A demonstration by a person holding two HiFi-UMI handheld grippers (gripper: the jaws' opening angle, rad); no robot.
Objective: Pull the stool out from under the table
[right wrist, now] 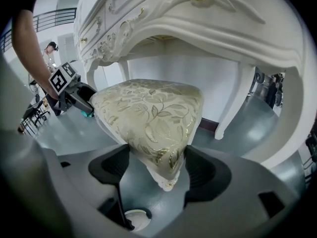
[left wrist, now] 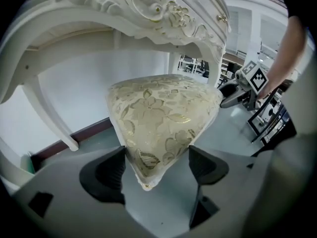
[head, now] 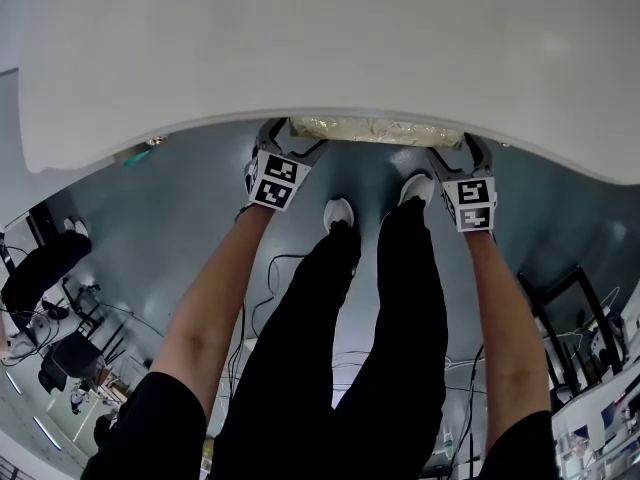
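The stool [head: 375,130] sits tucked under the white surface [head: 300,48], with only its padded seat edge showing. We judge it stiff-framed and soft-topped, best taken by its front corners. With our forearms reaching down, the left gripper [left wrist: 157,166] and right gripper [right wrist: 153,168] each straddle a corner, jaws wide apart and unclamped.
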